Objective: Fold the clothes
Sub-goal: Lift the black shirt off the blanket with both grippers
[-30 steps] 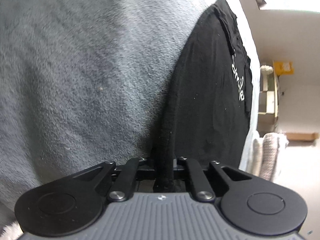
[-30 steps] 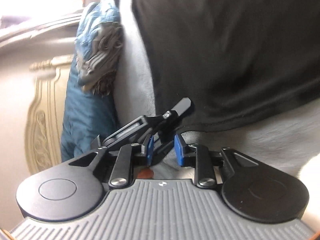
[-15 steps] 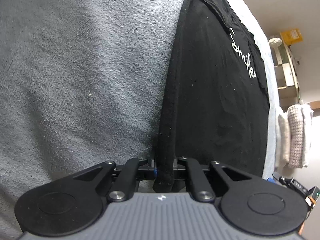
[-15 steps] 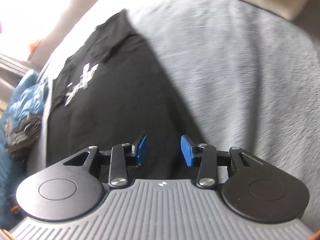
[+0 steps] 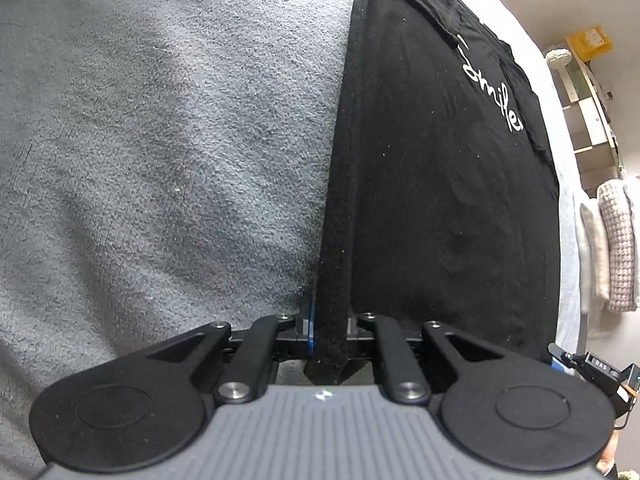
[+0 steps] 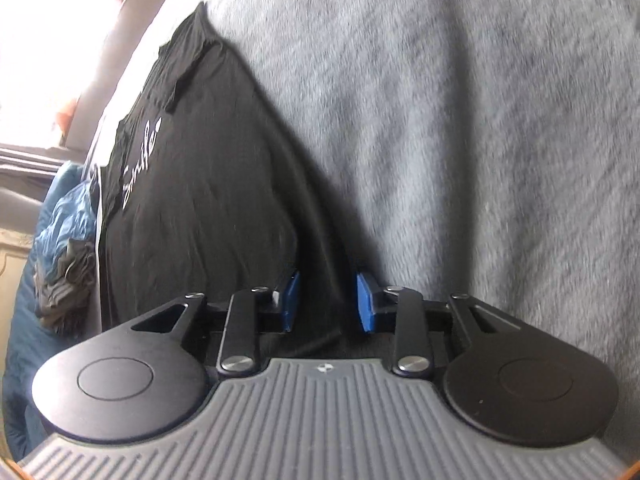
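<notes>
The left gripper (image 5: 330, 328) keeps its fingers clamped on the black shirt's (image 5: 440, 184) hem. The right gripper (image 6: 328, 304), newly arrived at the hem, fingers just narrowing, unclamped, straddles it at six o'clock on the grey blanket (image 6: 480, 120).

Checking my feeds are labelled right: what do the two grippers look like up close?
Both look alike: a ribbed grey body, two round black discs either side, black link arms with silver screws, and blue pads on the fingers. The left gripper shows only a sliver of blue; the right gripper shows both pads clearly. No cables or sleeves show.
</notes>
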